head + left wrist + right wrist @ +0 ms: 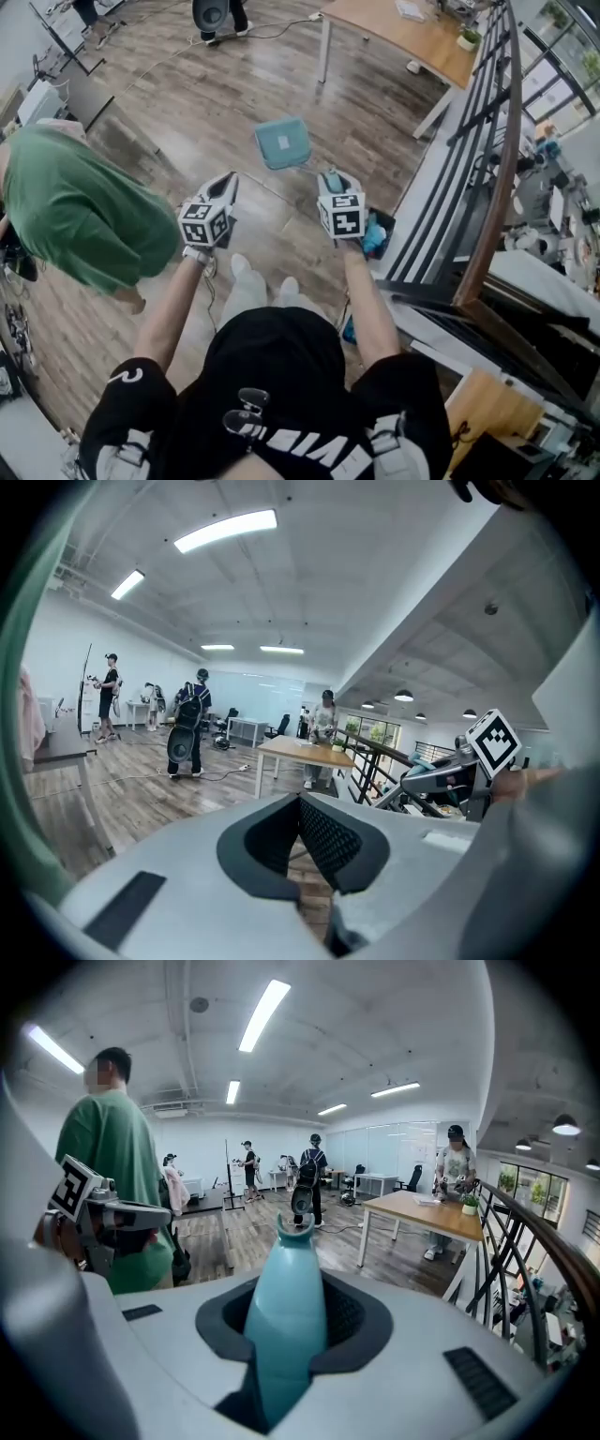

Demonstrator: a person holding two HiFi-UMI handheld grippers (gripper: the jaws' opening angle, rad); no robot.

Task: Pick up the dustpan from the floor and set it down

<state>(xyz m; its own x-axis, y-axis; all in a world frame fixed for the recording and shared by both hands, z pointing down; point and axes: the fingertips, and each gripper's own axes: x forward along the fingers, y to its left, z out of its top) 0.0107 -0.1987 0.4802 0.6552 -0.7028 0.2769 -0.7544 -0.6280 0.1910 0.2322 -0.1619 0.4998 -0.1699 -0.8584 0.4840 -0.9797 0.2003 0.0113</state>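
Note:
In the right gripper view a teal dustpan handle [286, 1326] stands between the jaws of my right gripper [292, 1312], which is shut on it. The handle's notched end sticks out ahead of the jaws. In the head view the right gripper [333, 178] is at centre right. The teal pan [283, 142] shows ahead of it over the wooden floor; I cannot tell if it touches the floor. My left gripper [228, 183] is level with the right one, to its left, shut with nothing in it. Its dark pads [323, 841] meet at the tip.
A person in a green shirt [80, 216] stands close on the left. A dark railing [473, 141] runs along the right, with a blue object [377, 234] at its foot. A wooden table [403, 33] stands ahead on the right. Other people [187, 728] stand far back.

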